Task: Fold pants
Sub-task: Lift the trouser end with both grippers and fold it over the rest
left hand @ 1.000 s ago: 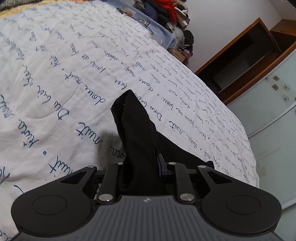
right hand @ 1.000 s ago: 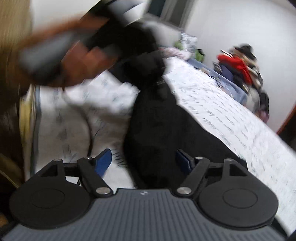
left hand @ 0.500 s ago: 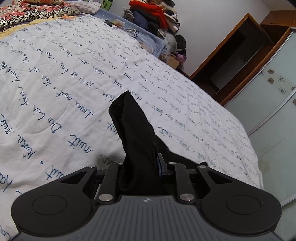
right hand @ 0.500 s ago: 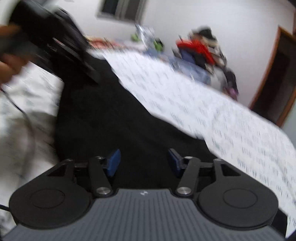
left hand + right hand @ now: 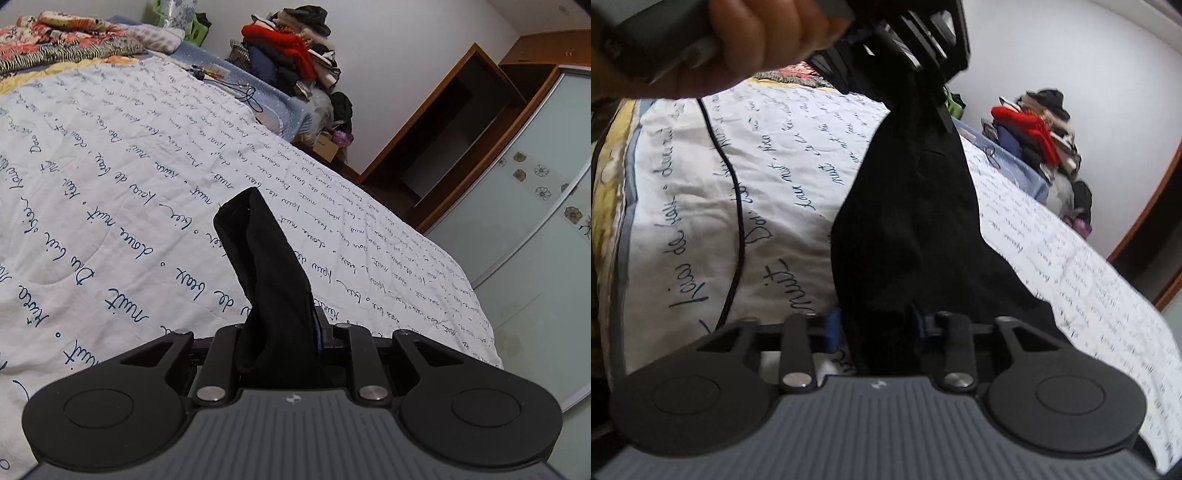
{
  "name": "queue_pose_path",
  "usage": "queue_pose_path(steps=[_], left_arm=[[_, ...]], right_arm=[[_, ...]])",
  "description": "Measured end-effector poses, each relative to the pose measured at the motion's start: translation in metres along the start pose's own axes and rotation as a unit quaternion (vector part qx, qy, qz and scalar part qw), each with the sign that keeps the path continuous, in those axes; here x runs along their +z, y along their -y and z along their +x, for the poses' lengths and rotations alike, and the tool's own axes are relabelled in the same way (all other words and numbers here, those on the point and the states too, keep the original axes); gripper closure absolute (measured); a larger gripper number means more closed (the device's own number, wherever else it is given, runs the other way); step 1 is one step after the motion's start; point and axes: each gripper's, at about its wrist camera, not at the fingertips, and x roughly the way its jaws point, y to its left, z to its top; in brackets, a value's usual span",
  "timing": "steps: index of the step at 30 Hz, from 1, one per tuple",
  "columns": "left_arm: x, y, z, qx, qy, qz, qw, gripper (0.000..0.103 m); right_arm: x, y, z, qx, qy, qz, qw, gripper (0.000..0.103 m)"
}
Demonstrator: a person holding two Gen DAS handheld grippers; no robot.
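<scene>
The black pants stick up as a bunched strip from my left gripper, which is shut on them above the white quilt with blue writing. In the right wrist view the pants hang stretched from the left gripper, held high by a hand, down to my right gripper. Its jaws are closing, and the blue pads press the lower part of the cloth from both sides.
A heap of clothes is piled past the bed's far side, also the clothes heap. A wooden doorway and frosted wardrobe doors stand to the right. A black cable trails over the quilt.
The right gripper's pads, wide apart around the cloth before, have drawn in onto it. The left gripper has risen with the pants still in it, showing more of the far room.
</scene>
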Motion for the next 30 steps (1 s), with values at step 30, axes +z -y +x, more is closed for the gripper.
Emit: queue_pose_path(steps=[30], left_arm=[[-0.038, 0.173, 0.000, -0.079, 0.018, 0.170, 0.9821, 0.083]], right_arm=[[-0.062, 0.098, -0.090, 0.041, 0.097, 0.254, 0.962, 0.091]])
